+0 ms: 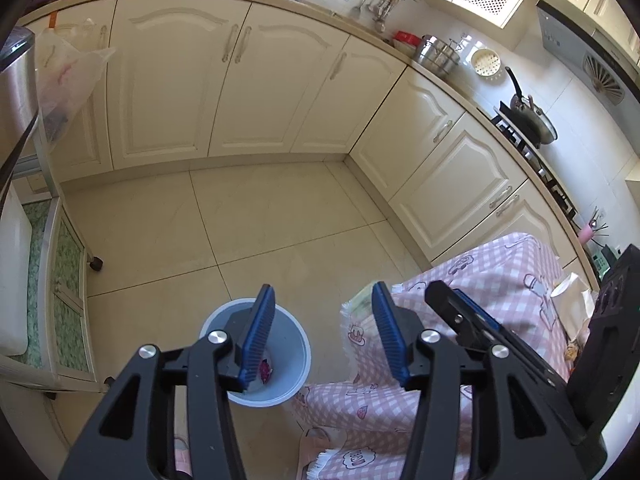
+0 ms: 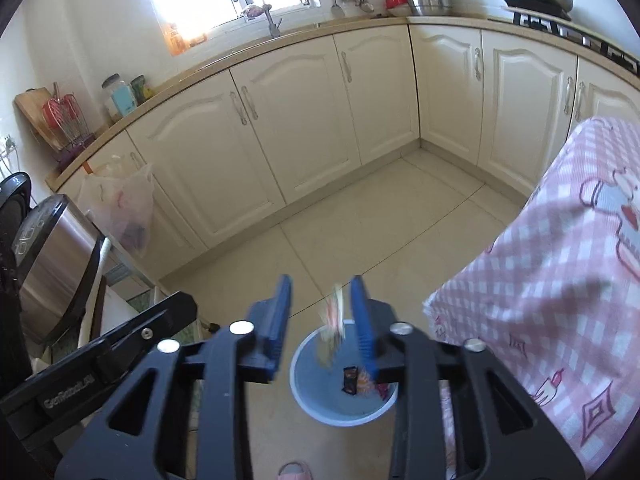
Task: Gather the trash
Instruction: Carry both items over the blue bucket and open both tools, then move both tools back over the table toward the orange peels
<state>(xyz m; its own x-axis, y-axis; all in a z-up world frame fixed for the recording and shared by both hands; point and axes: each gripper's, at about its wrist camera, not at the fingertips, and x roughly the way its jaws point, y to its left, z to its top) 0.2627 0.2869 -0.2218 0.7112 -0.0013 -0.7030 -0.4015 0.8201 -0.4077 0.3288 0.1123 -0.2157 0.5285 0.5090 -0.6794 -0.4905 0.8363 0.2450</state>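
Pale tiled floor (image 1: pixel 260 220) all around the bin, as the biggest thing here. Cream cupboards (image 1: pixel 180 80) in a long bent row far behind the bin, on the other side of the floor. Bench (image 1: pixel 500 280) under a pink checked cloth with little cartoon drawings, just beside the bin on its right, with one fringed corner of cloth hanging down close to the rim. Some white paper (image 1: pixel 568 292) up on the bench, well away from the bin. Round blue-grey bin (image 2: pixel 332 412) down on the floor, upright, with an open top. Left claw (image 1: pixel 323 336) up above the bin, tipped downward, blue fingers (image 1: pixel 256 336) spread wide apart, nothing between them. Right claw (image 2: pixel 322 320) also up above the bin and tipped downward, spread apart too, not pinching. Blurry orange and white wrapper (image 2: pixel 332 320) in the air right over the bin, in the gap of the right claw, close to the finger on the bench side; hard to tell whether touching that finger or not. More trash at the bottom of the bin: a small dark wrapper (image 2: pixel 350 380), an orange scrap (image 2: pixel 364 382) right next to it, and a tiny pink bit (image 1: pixel 266 368).
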